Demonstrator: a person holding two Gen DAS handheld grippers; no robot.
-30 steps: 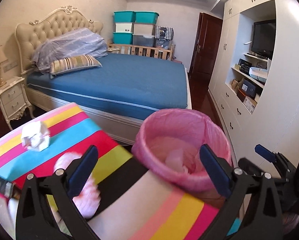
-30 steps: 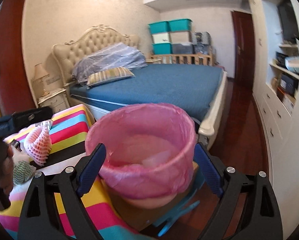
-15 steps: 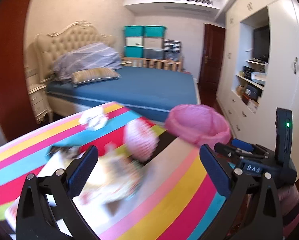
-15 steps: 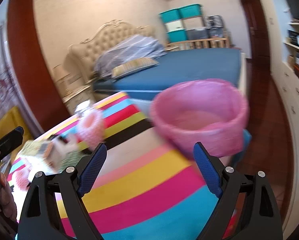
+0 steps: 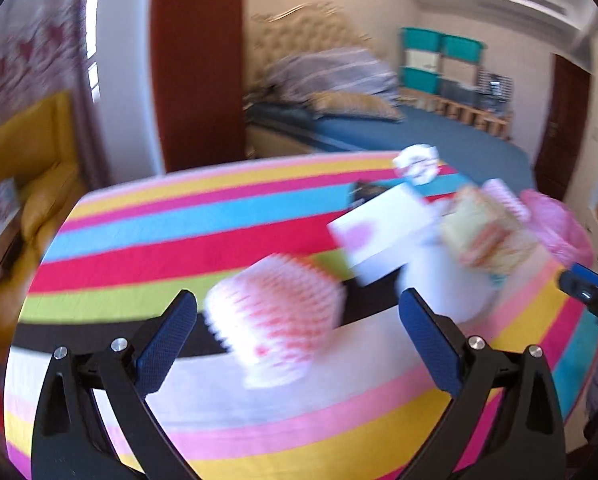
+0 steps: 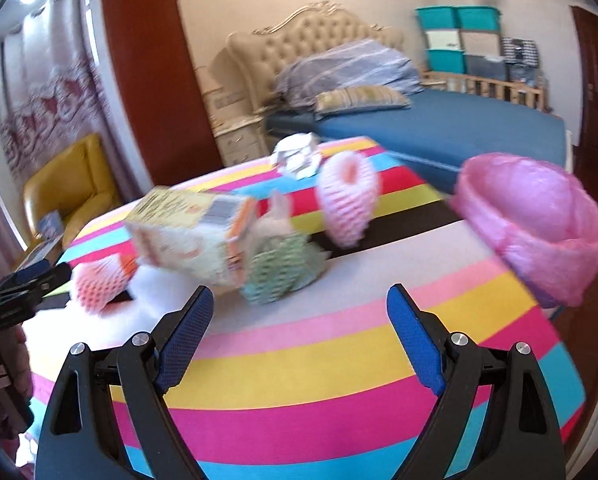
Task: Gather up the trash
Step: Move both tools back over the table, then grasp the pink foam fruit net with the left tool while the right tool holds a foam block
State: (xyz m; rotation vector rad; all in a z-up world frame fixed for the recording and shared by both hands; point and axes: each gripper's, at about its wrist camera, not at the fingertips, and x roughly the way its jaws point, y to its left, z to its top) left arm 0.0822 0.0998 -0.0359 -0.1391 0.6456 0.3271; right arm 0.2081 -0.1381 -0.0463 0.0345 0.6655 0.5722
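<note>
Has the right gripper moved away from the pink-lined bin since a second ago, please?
Yes. The right gripper has swung left: the pink-lined bin, earlier centred between its jaws, now sits far right, with the carton ahead.

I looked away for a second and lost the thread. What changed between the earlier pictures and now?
Both views swung left, off the pink-lined trash bin and onto the litter on the striped tablecloth. The left tool now faces a pink foam fruit net; the right tool faces the carton and green foam net. Nothing was gripped or released. Both tools stay open and empty; the trash looks unmoved.
</note>
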